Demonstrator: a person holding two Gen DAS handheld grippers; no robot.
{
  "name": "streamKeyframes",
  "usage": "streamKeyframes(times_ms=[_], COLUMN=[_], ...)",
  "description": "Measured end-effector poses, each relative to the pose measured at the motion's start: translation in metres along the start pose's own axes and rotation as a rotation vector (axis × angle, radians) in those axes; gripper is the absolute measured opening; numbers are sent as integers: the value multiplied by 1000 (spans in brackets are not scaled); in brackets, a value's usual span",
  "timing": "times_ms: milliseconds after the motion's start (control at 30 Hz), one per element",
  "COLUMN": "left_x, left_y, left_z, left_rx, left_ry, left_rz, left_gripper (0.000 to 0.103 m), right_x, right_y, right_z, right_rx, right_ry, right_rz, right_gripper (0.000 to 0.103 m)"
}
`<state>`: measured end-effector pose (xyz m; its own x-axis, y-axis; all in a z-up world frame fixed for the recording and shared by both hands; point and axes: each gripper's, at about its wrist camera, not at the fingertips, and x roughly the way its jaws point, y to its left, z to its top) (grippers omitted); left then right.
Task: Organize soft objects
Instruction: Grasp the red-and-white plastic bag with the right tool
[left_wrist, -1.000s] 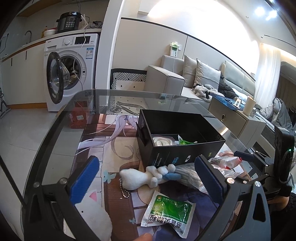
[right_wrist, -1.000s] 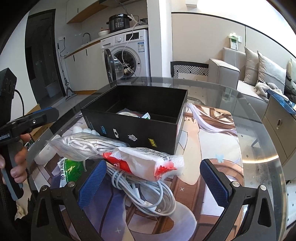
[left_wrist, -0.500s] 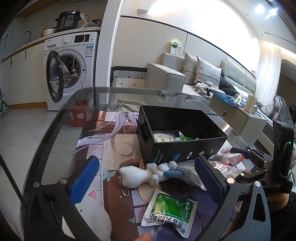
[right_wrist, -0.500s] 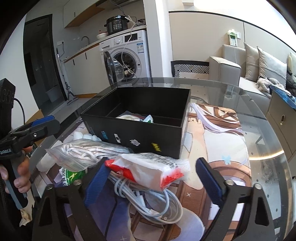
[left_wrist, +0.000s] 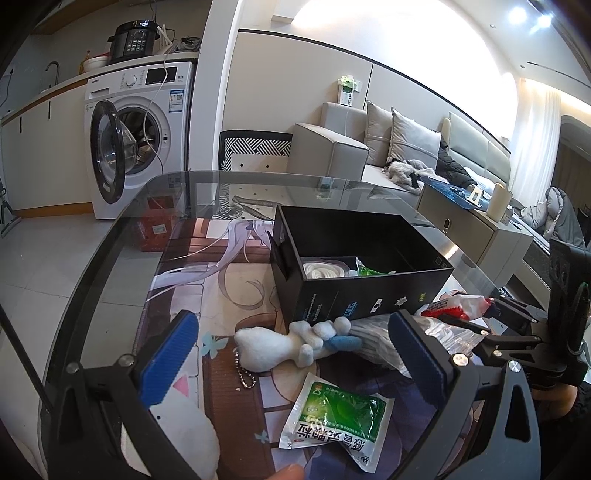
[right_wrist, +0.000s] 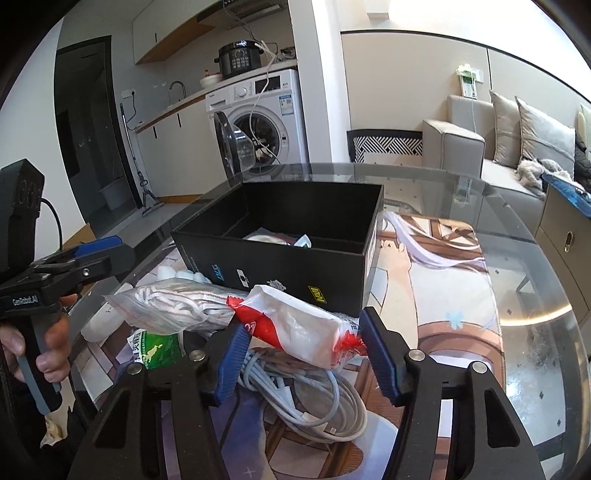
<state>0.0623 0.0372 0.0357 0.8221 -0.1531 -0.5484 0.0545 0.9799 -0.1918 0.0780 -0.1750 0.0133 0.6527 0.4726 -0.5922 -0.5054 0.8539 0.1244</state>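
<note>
Left gripper (left_wrist: 291, 354) jaws wide apart, nothing between them. Landmark: open black cardboard box (left_wrist: 373, 295) on the glass table (left_wrist: 110, 258). Inside it, a white coiled bundle (left_wrist: 325, 268) and a green sachet (left_wrist: 371, 271). White plush toy (left_wrist: 280, 345) lies just in front of the box; green-and-white foil sachet (left_wrist: 338, 417) nearer the camera.

Right view: right gripper (right_wrist: 301, 354) closing, red-and-white plastic pack (right_wrist: 299, 326) between its pads, contact unclear. Pack sits just in front of the box (right_wrist: 280, 266), over white coiled cable (right_wrist: 310, 387); clear bag of white cord (right_wrist: 173, 304) beside it.
</note>
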Motion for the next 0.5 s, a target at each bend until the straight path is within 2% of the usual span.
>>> streamKeyframes(times_ms=[233, 500], left_x=[-3, -7], left_y=[-3, -17], left_z=[1, -2], left_rx=[35, 168], left_ry=[9, 68], left_rz=[-21, -102], left_gripper=[103, 103], right_x=[-19, -40], right_y=[-5, -3], right_z=[6, 13], right_rx=[6, -11], right_ry=[-64, -118], right_rz=[-10, -19], right_gripper=[61, 61])
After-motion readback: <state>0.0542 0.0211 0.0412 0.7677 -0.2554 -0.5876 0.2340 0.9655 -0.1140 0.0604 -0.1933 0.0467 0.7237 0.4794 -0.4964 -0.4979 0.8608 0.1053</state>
